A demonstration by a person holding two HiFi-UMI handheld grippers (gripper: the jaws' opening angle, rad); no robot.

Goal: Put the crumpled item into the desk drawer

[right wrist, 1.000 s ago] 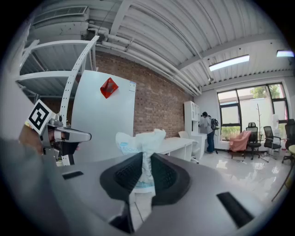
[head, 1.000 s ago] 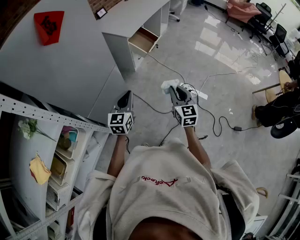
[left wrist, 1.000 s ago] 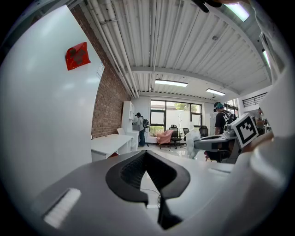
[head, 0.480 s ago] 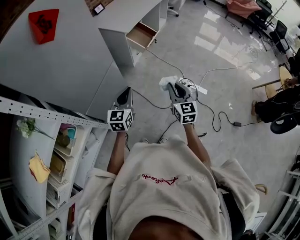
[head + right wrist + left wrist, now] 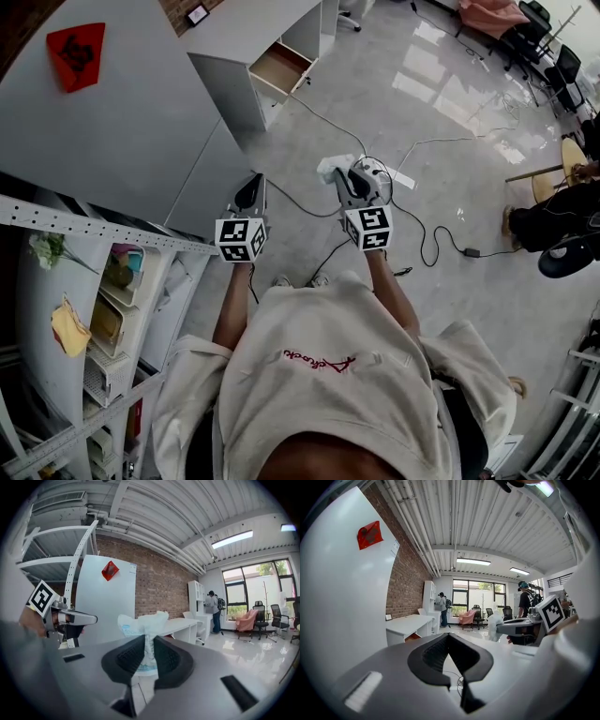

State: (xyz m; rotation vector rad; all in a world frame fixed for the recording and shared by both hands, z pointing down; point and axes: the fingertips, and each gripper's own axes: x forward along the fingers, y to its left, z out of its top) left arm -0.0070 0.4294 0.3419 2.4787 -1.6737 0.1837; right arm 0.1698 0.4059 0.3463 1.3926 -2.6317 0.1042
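I'm mid-carry, right gripper point(image 5: 149, 641) clamped on the crumpled item point(image 5: 142, 620) in the air, well short of the open desk drawer point(image 5: 279, 70), left gripper point(image 5: 448, 637) pinched together on nothing; next I'd bring it over the drawer and let go.

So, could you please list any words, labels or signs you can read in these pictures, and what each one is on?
Nothing reads for certain.
Red script on the sweatshirt: too blurred.
Dark symbol on the red sign, white panel: unreadable.
Blue print on the crumpled item: too small.
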